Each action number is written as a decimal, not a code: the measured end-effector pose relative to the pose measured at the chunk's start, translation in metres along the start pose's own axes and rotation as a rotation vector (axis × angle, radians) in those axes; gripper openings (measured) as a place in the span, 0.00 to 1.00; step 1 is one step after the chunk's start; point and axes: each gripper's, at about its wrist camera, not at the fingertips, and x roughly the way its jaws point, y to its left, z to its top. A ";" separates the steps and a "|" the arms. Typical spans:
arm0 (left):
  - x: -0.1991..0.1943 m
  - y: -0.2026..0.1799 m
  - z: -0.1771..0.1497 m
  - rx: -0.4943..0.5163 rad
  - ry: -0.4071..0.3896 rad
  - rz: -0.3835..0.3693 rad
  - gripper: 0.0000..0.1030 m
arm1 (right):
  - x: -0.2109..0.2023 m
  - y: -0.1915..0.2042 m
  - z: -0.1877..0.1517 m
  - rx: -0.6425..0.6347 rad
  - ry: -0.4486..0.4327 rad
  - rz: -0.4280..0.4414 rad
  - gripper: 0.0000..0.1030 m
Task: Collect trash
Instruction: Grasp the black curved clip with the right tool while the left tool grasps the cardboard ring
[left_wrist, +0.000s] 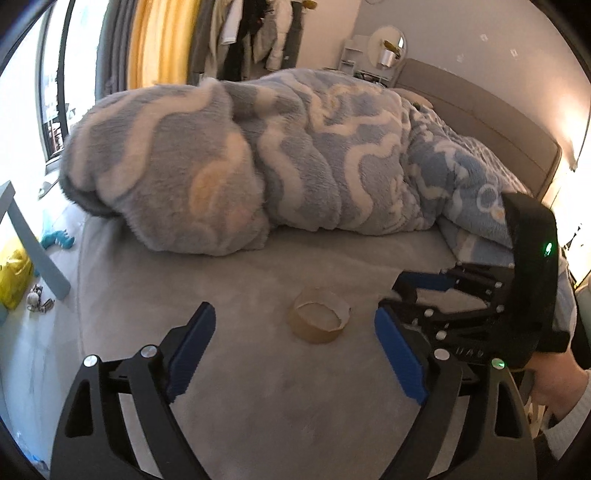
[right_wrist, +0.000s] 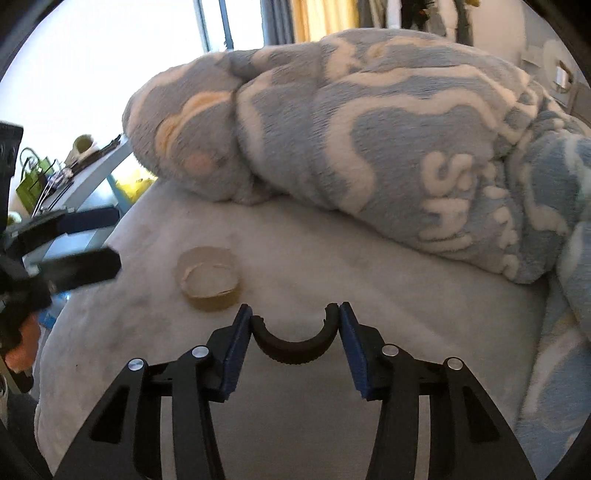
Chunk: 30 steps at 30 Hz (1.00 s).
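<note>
Your left gripper (left_wrist: 295, 343) gapes, tape roll (left_wrist: 319, 316) just ahead between fingertips — right gripper (right_wrist: 295, 314) clenches a black curved piece (right_wrist: 295, 345).

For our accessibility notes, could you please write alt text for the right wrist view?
The right gripper clamps a curved black plastic piece between its blue pads above a pale grey bed sheet. A brown cardboard tape ring lies just ahead to the left, before a rumpled blue-and-white fleece blanket.

A home bedroom — a bed with a grey upholstered headboard (left_wrist: 480, 110), a rumpled blue-and-white fleece blanket (left_wrist: 295, 155), clothes hanging on a rail (left_wrist: 255, 33) and yellow curtains (left_wrist: 159, 40).
</note>
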 end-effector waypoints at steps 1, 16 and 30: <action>0.005 -0.003 0.000 -0.001 0.008 -0.002 0.87 | -0.003 -0.007 0.000 0.017 -0.012 -0.006 0.47; 0.055 -0.029 -0.005 0.026 0.100 0.073 0.87 | -0.031 -0.051 -0.013 0.089 -0.064 0.002 0.47; 0.076 -0.026 -0.002 -0.025 0.143 0.145 0.54 | -0.050 -0.065 -0.020 0.113 -0.076 -0.009 0.47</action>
